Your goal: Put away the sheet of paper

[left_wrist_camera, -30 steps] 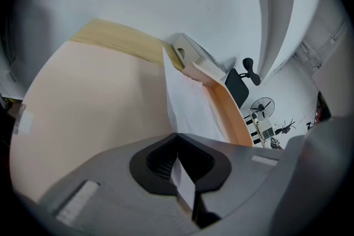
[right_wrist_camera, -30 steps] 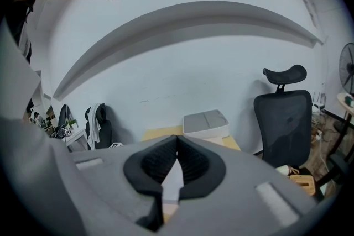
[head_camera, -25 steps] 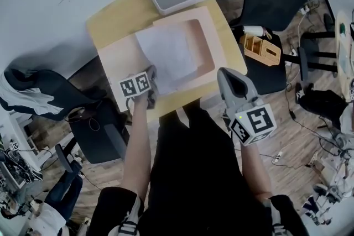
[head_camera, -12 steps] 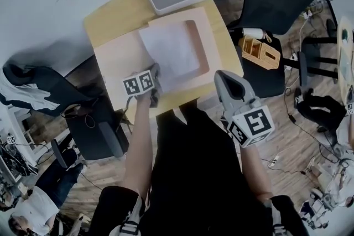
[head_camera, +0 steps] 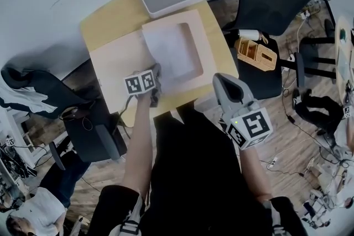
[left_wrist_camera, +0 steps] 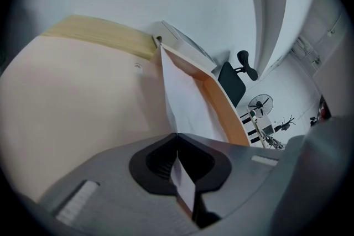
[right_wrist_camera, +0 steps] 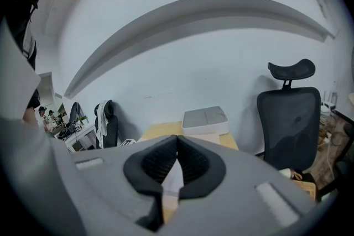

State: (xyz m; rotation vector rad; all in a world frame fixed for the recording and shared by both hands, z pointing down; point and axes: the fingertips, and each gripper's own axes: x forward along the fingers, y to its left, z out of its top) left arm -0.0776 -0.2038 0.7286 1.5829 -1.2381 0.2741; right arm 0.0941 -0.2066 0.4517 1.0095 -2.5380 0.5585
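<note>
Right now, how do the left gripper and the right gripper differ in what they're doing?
The left gripper is clamped on the near edge of the sheet of paper; the right gripper is shut on nothing. The left gripper is over the table, beside the open folder; the right gripper is held off the table's near edge, in front of the person. Both have their jaws together.

I see the white sheet of paper (head_camera: 171,52) tilted up over the pink frame (head_camera: 207,47); its near corner sits pinched in my left gripper (head_camera: 156,73).
</note>
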